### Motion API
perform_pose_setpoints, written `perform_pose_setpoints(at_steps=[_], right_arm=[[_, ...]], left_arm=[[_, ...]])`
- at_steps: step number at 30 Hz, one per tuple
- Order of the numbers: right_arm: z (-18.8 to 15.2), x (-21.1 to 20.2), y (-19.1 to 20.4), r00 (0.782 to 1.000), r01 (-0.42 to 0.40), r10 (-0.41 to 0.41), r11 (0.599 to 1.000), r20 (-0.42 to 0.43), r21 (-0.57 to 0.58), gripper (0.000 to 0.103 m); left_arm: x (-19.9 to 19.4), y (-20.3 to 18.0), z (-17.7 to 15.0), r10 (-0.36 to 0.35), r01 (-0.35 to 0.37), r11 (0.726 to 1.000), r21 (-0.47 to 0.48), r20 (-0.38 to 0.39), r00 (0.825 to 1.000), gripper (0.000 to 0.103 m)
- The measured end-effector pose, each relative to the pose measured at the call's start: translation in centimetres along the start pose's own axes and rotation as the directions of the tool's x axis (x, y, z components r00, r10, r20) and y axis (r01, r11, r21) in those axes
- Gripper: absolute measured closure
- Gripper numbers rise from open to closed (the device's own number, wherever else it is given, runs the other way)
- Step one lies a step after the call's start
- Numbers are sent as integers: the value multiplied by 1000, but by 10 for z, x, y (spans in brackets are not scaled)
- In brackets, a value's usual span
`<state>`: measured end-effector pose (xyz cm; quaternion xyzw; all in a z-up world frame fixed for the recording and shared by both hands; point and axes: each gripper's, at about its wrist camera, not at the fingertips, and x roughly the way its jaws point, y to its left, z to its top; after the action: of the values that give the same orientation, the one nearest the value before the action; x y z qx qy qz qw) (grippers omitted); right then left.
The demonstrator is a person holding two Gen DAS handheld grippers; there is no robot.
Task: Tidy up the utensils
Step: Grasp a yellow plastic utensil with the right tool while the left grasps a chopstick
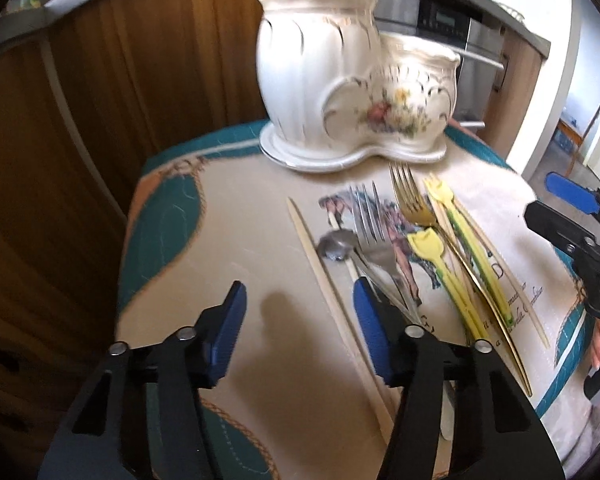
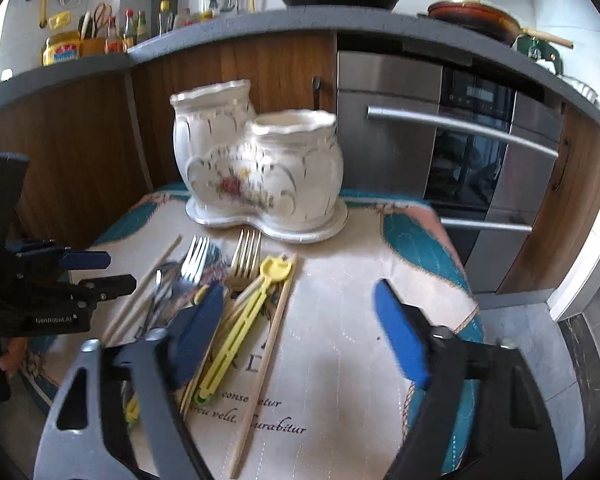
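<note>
On printed tablecloth, L gripper & R gripper, jaws apart & empty, near scattered metal/plastic cutlery; next: pick one for white floral ceramic holder.

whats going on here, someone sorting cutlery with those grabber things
A person holds a hand-held gripper in each hand over a small cloth-covered table. Forks, a spoon, chopsticks and yellow plastic picks lie loose in front of a white ceramic holder, which looks empty from the right view. The left hand-held gripper and right hand-held gripper are both open, gripping nothing.
</note>
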<state>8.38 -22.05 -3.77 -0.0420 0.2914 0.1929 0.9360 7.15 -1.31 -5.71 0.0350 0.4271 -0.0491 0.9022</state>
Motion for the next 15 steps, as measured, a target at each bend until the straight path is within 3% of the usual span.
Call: perform_pose_setpoints(at_steps=[3, 4, 12, 15], right_arm=[[-3, 8, -2, 999, -4, 4, 1000, -34, 4, 48], [-3, 10, -3, 999, -4, 4, 1000, -43, 6, 50], [-6, 17, -5, 995, -36, 37, 999, -95, 17, 56], [-6, 19, 1, 992, -59, 59, 998, -114, 2, 57]], left_arm=[[7, -2, 2, -27, 27, 1000, -4, -34, 999, 55], [10, -3, 2, -26, 26, 1000, -2, -44, 999, 62], [15, -6, 12, -17, 23, 998, 53, -106, 994, 70], [15, -4, 14, -12, 21, 997, 77, -117, 993, 85]])
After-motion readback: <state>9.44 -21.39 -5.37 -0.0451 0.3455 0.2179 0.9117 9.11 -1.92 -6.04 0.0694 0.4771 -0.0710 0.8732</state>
